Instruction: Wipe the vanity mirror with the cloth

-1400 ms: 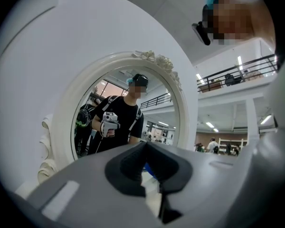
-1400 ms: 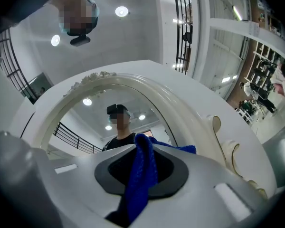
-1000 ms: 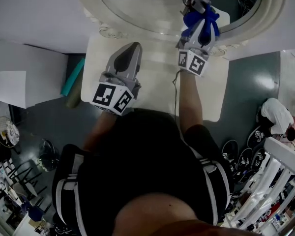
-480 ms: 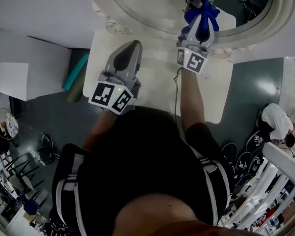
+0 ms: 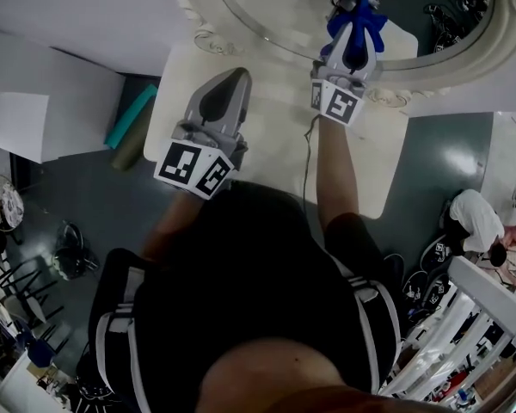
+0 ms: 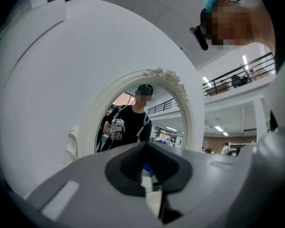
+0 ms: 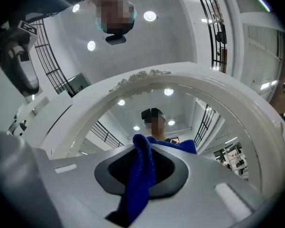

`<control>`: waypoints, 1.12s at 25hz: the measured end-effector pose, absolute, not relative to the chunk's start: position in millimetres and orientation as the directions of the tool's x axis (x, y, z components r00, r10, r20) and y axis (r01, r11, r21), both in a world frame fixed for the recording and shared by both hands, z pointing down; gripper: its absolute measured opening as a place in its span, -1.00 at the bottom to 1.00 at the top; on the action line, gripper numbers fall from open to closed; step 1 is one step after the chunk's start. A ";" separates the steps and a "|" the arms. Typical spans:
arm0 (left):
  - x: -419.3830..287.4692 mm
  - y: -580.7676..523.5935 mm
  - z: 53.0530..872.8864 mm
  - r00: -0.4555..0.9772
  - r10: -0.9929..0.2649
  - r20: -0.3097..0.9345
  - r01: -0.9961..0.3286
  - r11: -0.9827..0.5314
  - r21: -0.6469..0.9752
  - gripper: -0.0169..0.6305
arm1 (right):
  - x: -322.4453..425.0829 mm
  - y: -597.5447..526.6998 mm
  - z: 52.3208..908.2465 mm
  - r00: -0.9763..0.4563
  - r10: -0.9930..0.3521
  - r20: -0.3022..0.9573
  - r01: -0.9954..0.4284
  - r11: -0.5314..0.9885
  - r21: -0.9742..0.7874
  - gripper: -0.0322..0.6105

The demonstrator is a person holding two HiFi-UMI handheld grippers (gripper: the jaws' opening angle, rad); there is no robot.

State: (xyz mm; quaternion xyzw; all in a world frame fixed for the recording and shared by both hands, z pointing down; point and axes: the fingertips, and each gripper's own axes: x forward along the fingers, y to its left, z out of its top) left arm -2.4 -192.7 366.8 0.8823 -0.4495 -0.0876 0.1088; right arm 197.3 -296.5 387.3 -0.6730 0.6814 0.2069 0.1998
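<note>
Two grippers are out: the right gripper (image 5: pixel 358 14) clamps a bunched fold of the blue cloth (image 5: pixel 369 27), soft, light-looking and likely to slip unless gripped deep, up at the oval vanity mirror (image 5: pixel 279 7), while the left gripper (image 5: pixel 230 83) hangs closed and empty over the tabletop (image 5: pixel 275 149).

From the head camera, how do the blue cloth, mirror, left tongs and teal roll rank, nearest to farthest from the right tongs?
1. Blue cloth, clamped in the right tongs.
2. Vanity mirror, just ahead.
3. Left tongs, to the left, shut.
4. Teal roll, far left, beside the table.
</note>
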 end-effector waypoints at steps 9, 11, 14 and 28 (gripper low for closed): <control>-29.3 -196.0 364.7 0.558 -0.827 -0.069 -0.783 -0.552 0.286 -0.92 | 134.0 -311.1 384.6 -0.145 -0.828 -0.542 -0.987 0.085 0.135 -0.79; -38.0 -196.0 364.8 0.552 -0.831 -0.068 -0.786 -0.546 0.289 -0.92 | 125.3 -313.4 387.5 -0.141 -0.835 -0.532 -0.988 0.084 0.131 -0.79; -39.1 -193.4 362.9 0.541 -0.838 -0.073 -0.793 -0.537 0.288 -0.92 | 124.9 -313.3 386.4 -0.139 -0.835 -0.533 -0.989 0.089 0.119 -0.79; -28.0 -191.4 366.0 0.505 -0.860 -0.068 -0.808 -0.499 0.313 -0.92 | 99.2 -323.3 391.9 -0.231 -0.820 -0.523 -0.969 0.145 0.201 -0.79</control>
